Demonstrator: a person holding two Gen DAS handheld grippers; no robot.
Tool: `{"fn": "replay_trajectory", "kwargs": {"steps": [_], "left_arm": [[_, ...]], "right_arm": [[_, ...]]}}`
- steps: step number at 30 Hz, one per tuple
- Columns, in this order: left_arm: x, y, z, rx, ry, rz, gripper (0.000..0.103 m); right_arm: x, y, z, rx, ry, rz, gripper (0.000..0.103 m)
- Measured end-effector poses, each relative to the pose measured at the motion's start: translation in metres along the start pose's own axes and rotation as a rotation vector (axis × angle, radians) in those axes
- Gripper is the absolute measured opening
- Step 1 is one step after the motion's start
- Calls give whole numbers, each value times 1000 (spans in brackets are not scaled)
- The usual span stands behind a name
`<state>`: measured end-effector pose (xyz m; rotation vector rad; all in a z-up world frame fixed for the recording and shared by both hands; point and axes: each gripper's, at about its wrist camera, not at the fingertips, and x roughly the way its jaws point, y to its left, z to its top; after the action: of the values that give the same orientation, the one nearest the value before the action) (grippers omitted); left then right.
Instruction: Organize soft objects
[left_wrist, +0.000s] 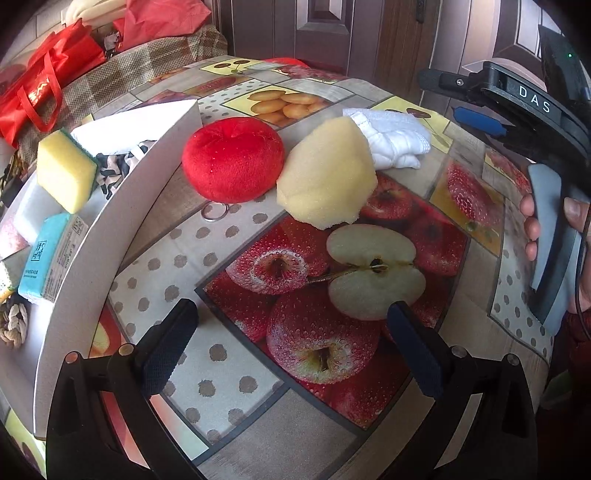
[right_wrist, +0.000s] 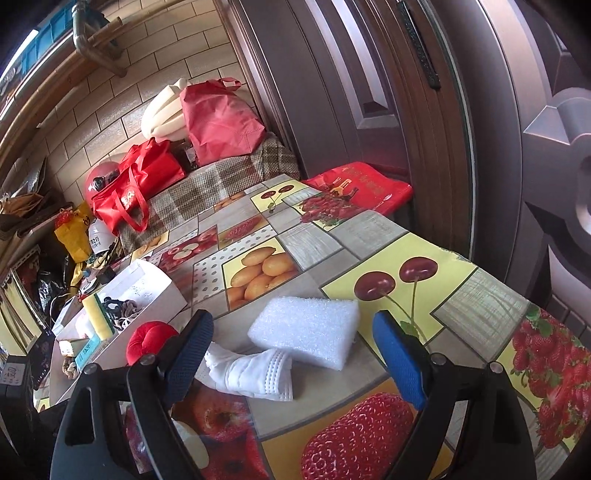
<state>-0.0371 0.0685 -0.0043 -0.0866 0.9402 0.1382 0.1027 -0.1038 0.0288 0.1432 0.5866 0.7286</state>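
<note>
Left wrist view: yellow sponge (left_wrist: 66, 173) already boxed (left_wrist: 122, 206); red cushion (left_wrist: 232, 158), foam lump (left_wrist: 328, 173), white cloth (left_wrist: 391, 140) still on worktop (left_wrist: 229, 373). Left gripper (left_wrist: 291, 345), right gripper (right_wrist: 291, 356) both spread, empty.

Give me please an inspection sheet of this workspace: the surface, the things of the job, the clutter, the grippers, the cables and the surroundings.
Surface: table under a fruit-print cloth.
Job's things: red plush cushion, yellow sponge, white folded cloth and white foam block lie loose on the table; white box already holds a yellow-green scouring sponge and a blue packet.
Clutter: metal ring beside the cushion.
Grippers: left gripper open, empty; right gripper open, empty, above the cloth.
Cables: thin black cable by the right hand.
Surroundings: red bags, brown door, tiled wall.
</note>
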Motion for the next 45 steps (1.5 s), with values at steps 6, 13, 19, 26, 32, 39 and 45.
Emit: {"fn": "replay_trajectory", "kwargs": {"steps": [6, 13, 19, 26, 32, 39, 45], "left_arm": [[0, 0, 0, 1, 0, 1, 102], [-1, 0, 0, 1, 0, 1, 102], [0, 0, 0, 1, 0, 1, 102], [0, 0, 0, 1, 0, 1, 102], [-1, 0, 0, 1, 0, 1, 102], [0, 0, 0, 1, 0, 1, 102], [0, 0, 0, 0, 0, 1, 102]], "right_arm": [[-1, 1, 0, -8, -10, -2, 88], [-1, 1, 1, -13, 4, -4, 88], [-1, 3, 1, -27, 3, -3, 88], [0, 4, 2, -25, -1, -1, 88], [0, 4, 1, -29, -2, -2, 88], [-1, 4, 1, -27, 0, -2, 88], [0, 4, 1, -32, 0, -2, 88]]}}
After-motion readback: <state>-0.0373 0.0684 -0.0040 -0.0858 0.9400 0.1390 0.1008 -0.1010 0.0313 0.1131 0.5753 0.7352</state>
